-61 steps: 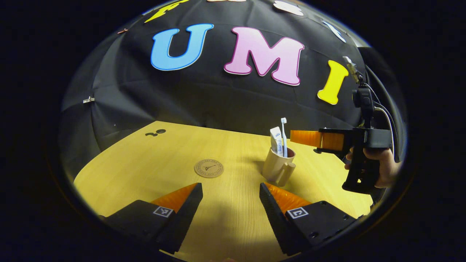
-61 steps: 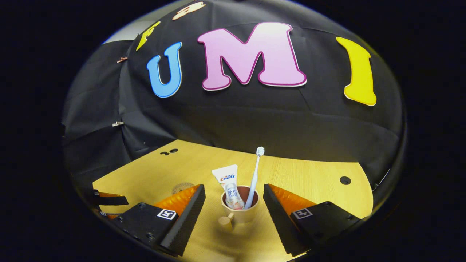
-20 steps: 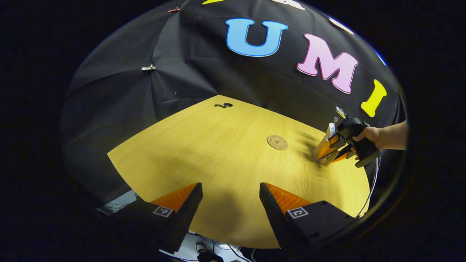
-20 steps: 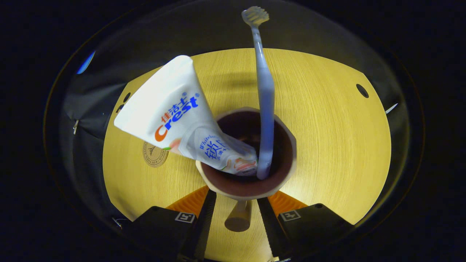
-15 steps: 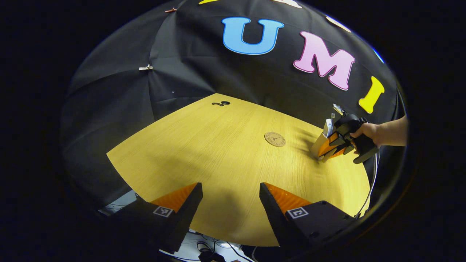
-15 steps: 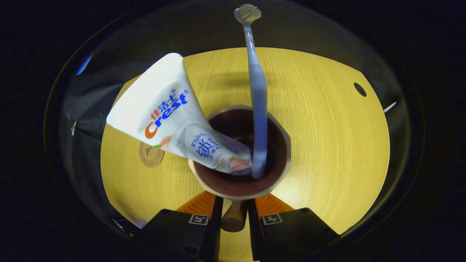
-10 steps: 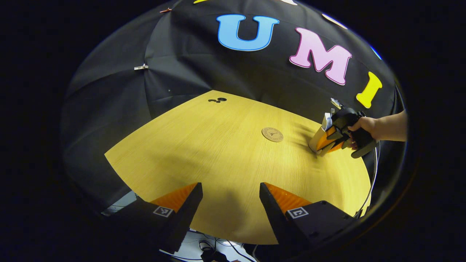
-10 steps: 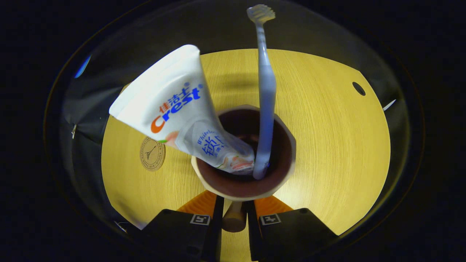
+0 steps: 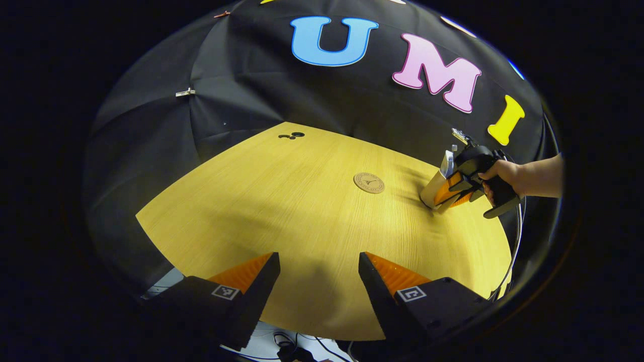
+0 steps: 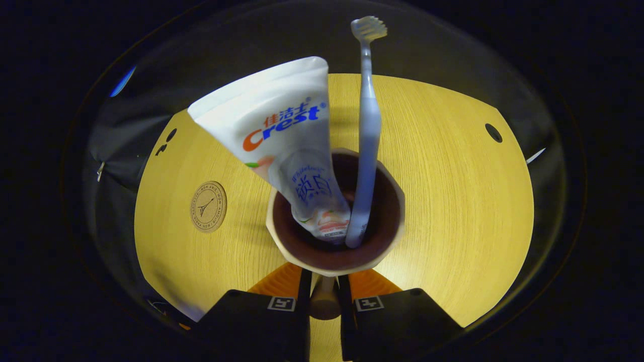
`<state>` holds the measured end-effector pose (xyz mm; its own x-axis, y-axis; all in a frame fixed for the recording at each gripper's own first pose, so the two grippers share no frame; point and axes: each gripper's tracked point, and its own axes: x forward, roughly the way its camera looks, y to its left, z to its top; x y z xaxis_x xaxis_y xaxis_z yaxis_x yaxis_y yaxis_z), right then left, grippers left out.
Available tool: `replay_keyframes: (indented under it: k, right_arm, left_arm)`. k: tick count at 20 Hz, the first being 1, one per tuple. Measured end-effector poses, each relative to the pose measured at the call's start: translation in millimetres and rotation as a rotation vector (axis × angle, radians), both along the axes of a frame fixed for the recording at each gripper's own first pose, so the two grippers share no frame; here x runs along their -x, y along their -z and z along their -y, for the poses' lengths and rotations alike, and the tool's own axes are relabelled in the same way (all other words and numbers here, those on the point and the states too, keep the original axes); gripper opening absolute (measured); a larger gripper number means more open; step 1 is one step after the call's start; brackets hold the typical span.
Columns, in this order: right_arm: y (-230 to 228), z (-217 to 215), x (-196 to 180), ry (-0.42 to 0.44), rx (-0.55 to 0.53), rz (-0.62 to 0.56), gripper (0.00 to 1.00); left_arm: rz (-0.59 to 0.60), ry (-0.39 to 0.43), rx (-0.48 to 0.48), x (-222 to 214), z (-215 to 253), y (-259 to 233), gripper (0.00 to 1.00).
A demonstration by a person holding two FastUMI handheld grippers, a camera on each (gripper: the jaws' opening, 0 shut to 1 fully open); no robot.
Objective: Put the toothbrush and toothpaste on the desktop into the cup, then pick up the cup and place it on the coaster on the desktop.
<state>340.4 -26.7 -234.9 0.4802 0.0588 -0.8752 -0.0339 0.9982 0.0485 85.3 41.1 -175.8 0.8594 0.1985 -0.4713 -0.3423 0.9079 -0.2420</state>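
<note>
Right gripper view looks down into the cup (image 10: 336, 251), the right gripper (image 10: 324, 296) clenched on its handle (image 10: 324, 300), toothpaste (image 10: 282, 136) and toothbrush (image 10: 367, 125) standing inside. Bare desktop (image 10: 453, 201) separates cup from coaster (image 10: 208, 206) at left. Left gripper view has the left gripper (image 9: 319, 274) released, hanging over the desk's near edge, well apart from the cup (image 9: 431, 188).
</note>
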Motion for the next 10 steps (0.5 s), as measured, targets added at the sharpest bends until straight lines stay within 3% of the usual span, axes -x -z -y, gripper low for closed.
replay_keyframes:
  k: [1, 2, 6, 7, 8, 10]
  right_arm:
    - [-0.9, -1.4, 0.3, -0.001, -0.004, 0.014, 0.23]
    - [-2.8, -2.7, 0.5, -0.005, -0.003, 0.035, 0.28]
    - [-13.4, -25.7, -3.1, -0.043, -0.022, 0.094, 0.28]
    - [-16.1, -34.7, -5.3, -0.043, -0.04, 0.098, 0.32]
    - [-20.6, -40.2, -6.7, -0.045, -0.05, 0.103, 0.28]
    - [-26.7, -51.0, -12.1, -0.075, -0.039, 0.118, 0.28]
  left_arm:
    - [-0.003, 0.006, -0.002, -1.3, 0.8, 1.0, 0.98]
    - [-0.007, 0.011, -0.003, -2.2, 1.9, 2.3, 0.98]
    - [-0.025, 0.033, 0.004, -6.7, 5.0, 8.7, 0.98]
    - [-0.025, 0.039, 0.004, -8.5, 5.4, 9.1, 0.98]
    - [-0.026, 0.043, 0.005, -10.5, 4.5, 9.1, 0.98]
    - [-0.035, 0.05, 0.005, -12.8, 4.7, 11.8, 0.98]
